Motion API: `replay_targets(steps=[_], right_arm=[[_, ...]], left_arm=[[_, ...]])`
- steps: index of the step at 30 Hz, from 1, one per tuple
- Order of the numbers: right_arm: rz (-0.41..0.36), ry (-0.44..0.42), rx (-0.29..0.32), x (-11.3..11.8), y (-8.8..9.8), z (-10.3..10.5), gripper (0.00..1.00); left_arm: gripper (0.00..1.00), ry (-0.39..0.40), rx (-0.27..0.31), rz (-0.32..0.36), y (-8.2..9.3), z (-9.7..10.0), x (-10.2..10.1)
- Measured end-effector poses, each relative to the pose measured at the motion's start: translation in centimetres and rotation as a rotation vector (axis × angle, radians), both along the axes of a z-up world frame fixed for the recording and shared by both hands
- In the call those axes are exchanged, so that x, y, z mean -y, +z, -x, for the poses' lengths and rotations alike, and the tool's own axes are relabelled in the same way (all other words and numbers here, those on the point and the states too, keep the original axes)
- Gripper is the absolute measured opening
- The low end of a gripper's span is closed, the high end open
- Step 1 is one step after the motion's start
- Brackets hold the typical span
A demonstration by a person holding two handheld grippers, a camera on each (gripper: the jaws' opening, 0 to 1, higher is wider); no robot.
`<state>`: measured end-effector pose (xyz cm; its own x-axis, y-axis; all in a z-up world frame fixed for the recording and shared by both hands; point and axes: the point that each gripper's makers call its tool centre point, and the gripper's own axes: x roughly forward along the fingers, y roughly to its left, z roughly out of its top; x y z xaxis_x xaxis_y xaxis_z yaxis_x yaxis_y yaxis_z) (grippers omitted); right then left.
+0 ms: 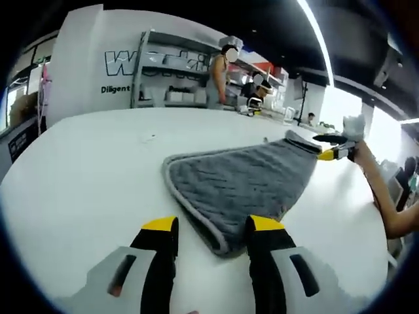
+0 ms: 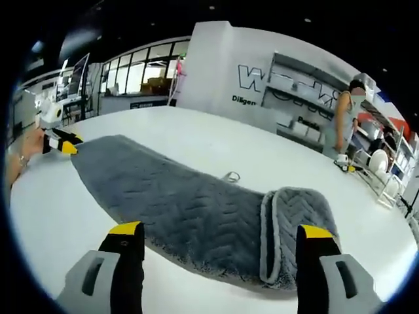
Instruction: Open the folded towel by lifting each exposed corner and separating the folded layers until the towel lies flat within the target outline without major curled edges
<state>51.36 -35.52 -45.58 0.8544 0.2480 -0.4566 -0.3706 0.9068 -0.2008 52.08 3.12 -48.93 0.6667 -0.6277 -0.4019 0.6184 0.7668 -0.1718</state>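
A: Starting at the left tongs (image 1: 211,229): why is it parked there?

B: Its jaws stand wide apart and hold nothing. The near corner of the grey towel (image 1: 242,186) lies between the two yellow tips, just ahead of them, so the tongs seems placed to take that corner. The towel's piped edge runs away from it on both sides over the white table (image 1: 85,163).

A: And room on that side?

B: Bare tabletop lies to the left of the left tongs and beyond the towel. Shelving (image 1: 171,72) and people stand well beyond the table's far edge.

A: Now the right tongs (image 2: 222,242).

B: Also spread wide and empty. In the right gripper view the towel (image 2: 177,203) stretches between its jaws, with one end turned back on itself as a folded flap (image 2: 294,226) just inside the right-hand jaw. That flap is the layer yet to be opened, likely why the tongs faces it.

A: Any outline?

B: None can be made out. The table's edge (image 2: 393,275) curves close past the right-hand jaw, so room there looks tighter.
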Motion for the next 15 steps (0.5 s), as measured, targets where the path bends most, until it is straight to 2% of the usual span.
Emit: replay_targets(steps=[5,11,15], right_arm=[[0.012,0.001,0.000,0.0,0.0,0.0,0.98],[0.016,0.007,-0.004,-0.1,-0.1,0.0,0.98],[0.018,0.009,-0.009,-0.2,-0.2,0.0,0.97]], left_arm=[[0.34,-0.024,0.006,0.005,0.2,0.4,0.7],[0.29,-0.036,0.049,-0.039,0.0,0.2,0.9],[0.21,-0.059,0.069,-0.044,-0.1,0.4,1.5]])
